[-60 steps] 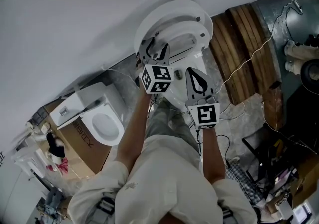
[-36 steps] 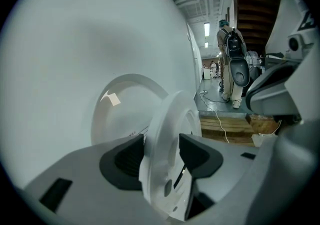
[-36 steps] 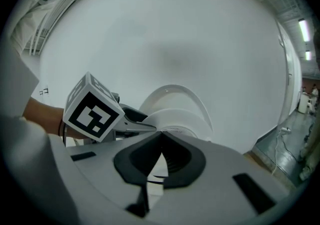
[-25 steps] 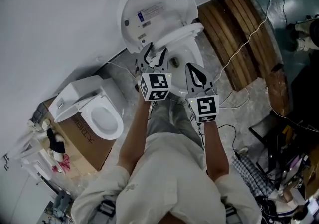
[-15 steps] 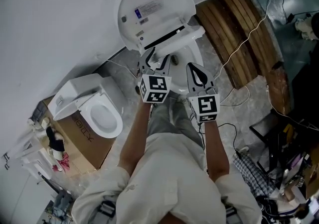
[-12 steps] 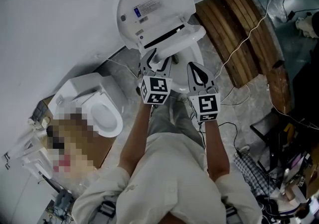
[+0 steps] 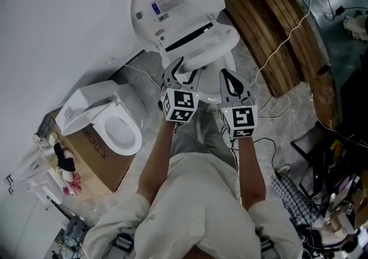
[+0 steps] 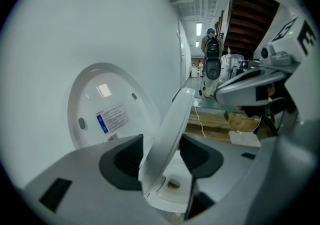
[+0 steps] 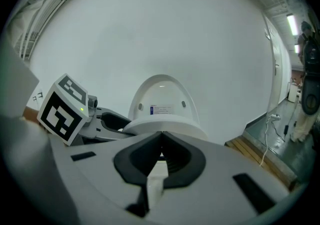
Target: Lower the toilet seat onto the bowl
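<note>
Jaws of my left gripper [image 8: 161,156] are closed on the front rim of the toilet seat [image 8: 172,119], one pad on each side of it. They stand quite wide, because the rim is thick. Jaws of my right gripper [image 9: 160,141] are pressed together at the tips and hold nothing.

In the head view the toilet is at 12 o'clock from my two hands. Its lid [image 7: 172,4] stands upright against the grey wall [image 7: 57,27], with a blue and white label on the inner face. The seat is away from the lid and tilted, about half way down, not yet resting on the bowl [image 8: 167,198]. In the left gripper view I see the seat slanting from 1 o'clock to 7 o'clock, with the bowl and its drain below it.

My right gripper hovers just beside the left one, at 3 o'clock from it, apart from the seat and pointing toward the toilet.

At 9 o'clock from my hands a second toilet [image 7: 118,128] sits on a cardboard box [image 7: 95,163]. At 2 o'clock wooden planks [image 7: 276,27] lie on the floor, and a pale cable [image 7: 286,42] runs across them.
</note>
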